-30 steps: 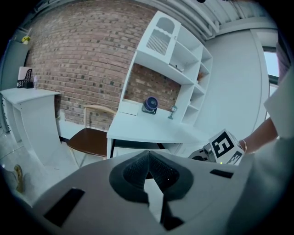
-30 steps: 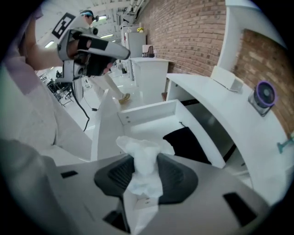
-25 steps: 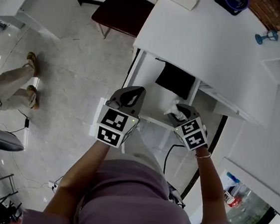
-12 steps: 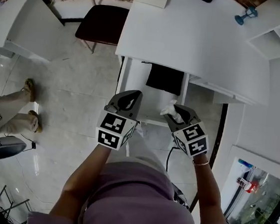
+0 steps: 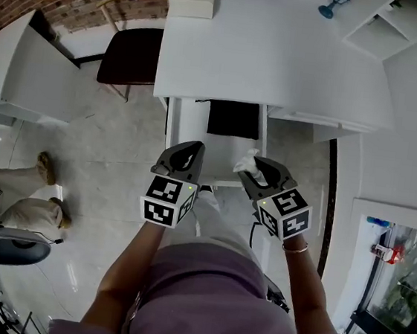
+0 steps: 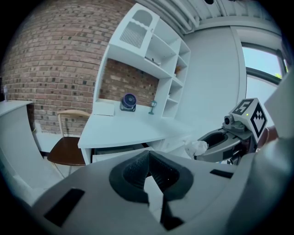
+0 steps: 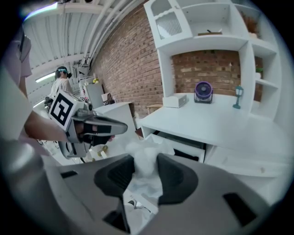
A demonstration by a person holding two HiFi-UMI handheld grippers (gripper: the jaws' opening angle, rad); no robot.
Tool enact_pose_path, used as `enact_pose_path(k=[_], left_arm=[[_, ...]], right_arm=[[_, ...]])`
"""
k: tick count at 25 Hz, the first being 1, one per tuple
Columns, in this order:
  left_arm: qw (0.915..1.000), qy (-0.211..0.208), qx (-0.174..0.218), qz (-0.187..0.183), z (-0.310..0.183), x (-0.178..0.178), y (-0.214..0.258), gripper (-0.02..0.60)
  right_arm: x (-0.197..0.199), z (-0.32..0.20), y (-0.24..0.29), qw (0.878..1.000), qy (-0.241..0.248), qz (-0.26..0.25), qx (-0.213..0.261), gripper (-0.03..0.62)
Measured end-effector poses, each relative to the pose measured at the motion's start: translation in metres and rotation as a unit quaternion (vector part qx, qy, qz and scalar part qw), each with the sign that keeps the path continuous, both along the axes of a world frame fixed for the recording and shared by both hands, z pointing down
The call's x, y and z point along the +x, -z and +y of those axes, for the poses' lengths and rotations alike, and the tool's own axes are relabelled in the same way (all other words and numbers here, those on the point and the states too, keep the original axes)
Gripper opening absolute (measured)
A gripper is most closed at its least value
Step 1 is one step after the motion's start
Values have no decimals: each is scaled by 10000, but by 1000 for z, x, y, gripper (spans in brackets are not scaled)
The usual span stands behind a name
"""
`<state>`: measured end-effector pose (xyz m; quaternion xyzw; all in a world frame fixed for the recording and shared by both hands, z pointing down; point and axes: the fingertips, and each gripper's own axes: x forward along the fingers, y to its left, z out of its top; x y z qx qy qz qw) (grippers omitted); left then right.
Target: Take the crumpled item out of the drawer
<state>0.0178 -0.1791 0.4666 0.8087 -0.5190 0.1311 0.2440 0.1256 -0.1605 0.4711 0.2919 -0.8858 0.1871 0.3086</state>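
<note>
White crumpled paper (image 5: 247,158) pinched in right gripper (image 7: 140,176) fingers (image 7: 173,176) near open drawer (image 7: 181,146); left gripper (image 6: 148,170) fingers together

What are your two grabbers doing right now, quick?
Left gripper: closed, holding nothing.
Right gripper: closed on the crumpled white paper wad.

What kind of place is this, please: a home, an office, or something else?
Probably a study or office corner, perhaps set up inside a workshop. There is a white desk with an open drawer, a chair beside it, and shelves against a brick wall.
</note>
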Motion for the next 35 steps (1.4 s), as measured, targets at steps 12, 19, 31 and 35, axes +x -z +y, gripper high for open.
enact_pose_path(k=[12, 19, 31, 35], left_arm=[[9993, -347, 116, -67, 1, 19, 8, 0], [9992, -380, 133, -73, 3, 23, 12, 1], [9991, -343, 236, -83, 3, 19, 21, 0], [9991, -332, 248, -75, 4, 22, 22, 0]], right_arm=[[31, 4, 25, 9882, -1319, -767, 161, 156], [43, 3, 45, 9752, -1794, -1220, 434, 156], [52, 0, 62, 9580, -2277, -1574, 745, 152], [54, 1, 62, 9570, -2321, -1552, 785, 149]])
